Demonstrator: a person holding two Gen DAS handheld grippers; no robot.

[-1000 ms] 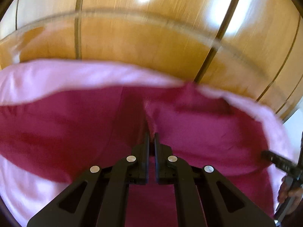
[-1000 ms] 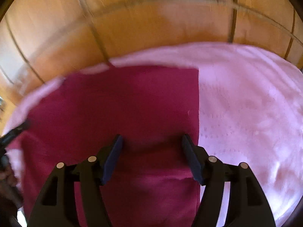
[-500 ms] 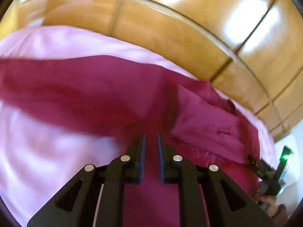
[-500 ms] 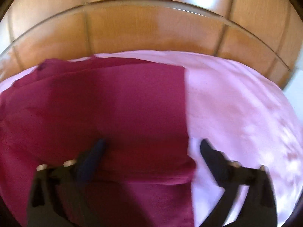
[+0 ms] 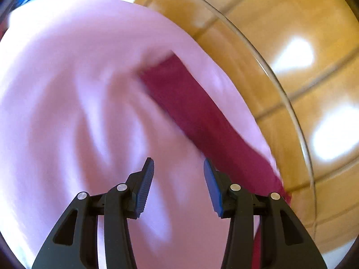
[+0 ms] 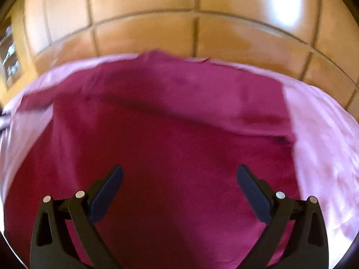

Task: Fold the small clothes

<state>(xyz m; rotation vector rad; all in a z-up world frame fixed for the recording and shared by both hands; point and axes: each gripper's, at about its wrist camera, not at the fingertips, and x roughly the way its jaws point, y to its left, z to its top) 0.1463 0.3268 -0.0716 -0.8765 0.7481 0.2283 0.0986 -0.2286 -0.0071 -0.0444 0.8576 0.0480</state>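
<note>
Currently: left tongs (image 5: 178, 168) apart over pink sheet (image 5: 78, 112), magenta garment (image 5: 202, 116) to their right; right tongs (image 6: 179, 177) apart, empty, above that garment (image 6: 168, 134), tiled floor (image 6: 145, 22) beyond.

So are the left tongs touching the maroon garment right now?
Apart. In the left wrist view the left tongs stand open over the pink sheet, nothing between the pads; the maroon garment lies off to their right.
</note>
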